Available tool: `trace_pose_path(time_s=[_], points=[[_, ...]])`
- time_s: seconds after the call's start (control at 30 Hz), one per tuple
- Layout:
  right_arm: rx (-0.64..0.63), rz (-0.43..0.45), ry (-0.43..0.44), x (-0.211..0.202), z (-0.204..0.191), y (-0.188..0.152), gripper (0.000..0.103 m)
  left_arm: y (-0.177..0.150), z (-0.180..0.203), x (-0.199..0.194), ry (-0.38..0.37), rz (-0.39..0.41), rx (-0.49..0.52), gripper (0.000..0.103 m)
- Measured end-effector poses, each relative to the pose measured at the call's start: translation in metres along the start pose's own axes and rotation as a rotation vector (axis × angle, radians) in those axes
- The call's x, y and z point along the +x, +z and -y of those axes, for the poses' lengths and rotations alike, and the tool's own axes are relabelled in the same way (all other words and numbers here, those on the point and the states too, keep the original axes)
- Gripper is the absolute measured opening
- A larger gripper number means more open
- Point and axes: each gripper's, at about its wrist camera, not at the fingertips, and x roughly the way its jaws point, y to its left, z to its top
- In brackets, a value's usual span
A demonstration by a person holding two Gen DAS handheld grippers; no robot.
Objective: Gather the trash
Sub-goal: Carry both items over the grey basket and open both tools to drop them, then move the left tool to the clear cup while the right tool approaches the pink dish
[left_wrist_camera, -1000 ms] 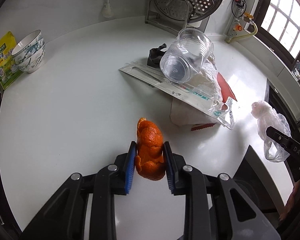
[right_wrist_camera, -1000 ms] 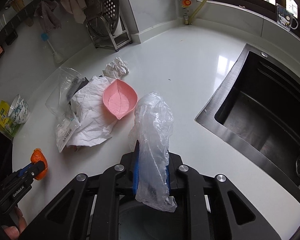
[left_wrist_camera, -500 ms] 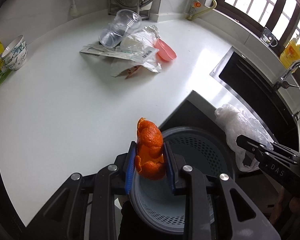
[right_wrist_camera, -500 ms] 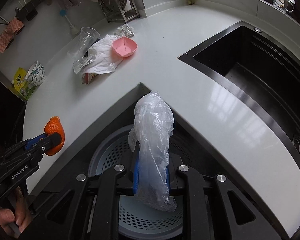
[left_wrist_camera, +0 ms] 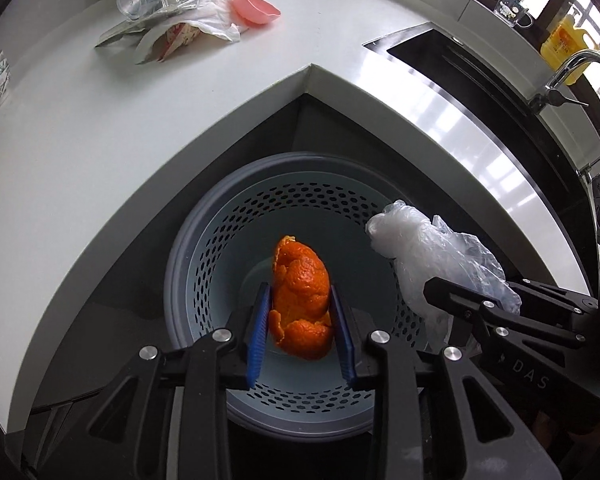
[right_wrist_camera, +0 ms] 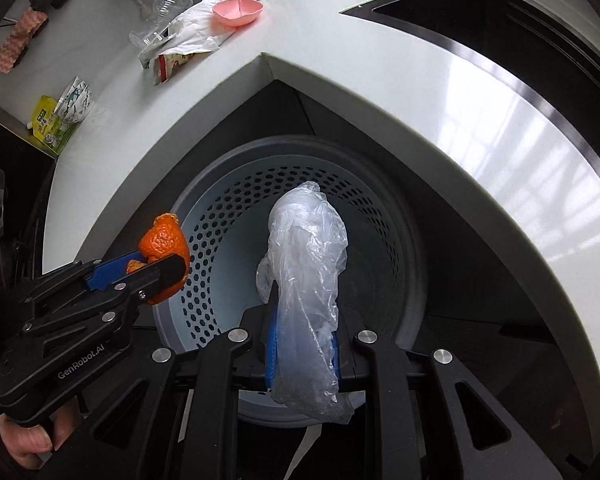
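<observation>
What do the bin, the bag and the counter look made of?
Bin: looks like moulded plastic, matte grey-blue, its wall pierced with regular holes.
Bag: thin clear plastic film, crinkled and glossy, see-through, pinched in the right gripper.
Counter: smooth glossy white slab, mirroring window light; stone or a composite, cannot tell which.

One orange peel (left_wrist_camera: 300,304), one plastic bag (right_wrist_camera: 306,276), one perforated bin (left_wrist_camera: 212,248), one pink bowl (left_wrist_camera: 254,8) (and two claws).
</observation>
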Motion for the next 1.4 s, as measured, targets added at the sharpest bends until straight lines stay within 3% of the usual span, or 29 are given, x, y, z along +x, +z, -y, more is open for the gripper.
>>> trace_pose_path(time_s=[0.07, 0.13, 0.2, 0.23, 0.83, 1.4], points=[[0.006, -0.008, 0.011, 0.007, 0.005, -0.001, 0.021, -0.001, 0.0, 0.003, 0.006, -0.002, -0.007, 0.033], [0.005, -0.011, 0.007, 0.011, 0.008, -0.001, 0.026, -0.002, -0.001, 0.003, 0.017, 0.003, -0.02, 0.042], [0.004, -0.011, 0.0, 0.009, 0.009, -0.001, 0.041, -0.003, -0.004, -0.001, 0.02, 0.023, -0.035, 0.064], [0.004, -0.004, -0.004, 0.008, 0.01, -0.002, 0.051, -0.003, -0.004, -0.004, 0.023, 0.036, -0.039, 0.067], [-0.021, 0.025, 0.01, -0.02, 0.001, 0.009, 0.054, 0.007, -0.02, -0.057, 0.081, 0.12, -0.113, 0.072], [-0.037, 0.141, 0.017, -0.045, -0.03, 0.067, 0.056, 0.062, -0.062, -0.112, 0.126, 0.264, -0.143, 0.08]])
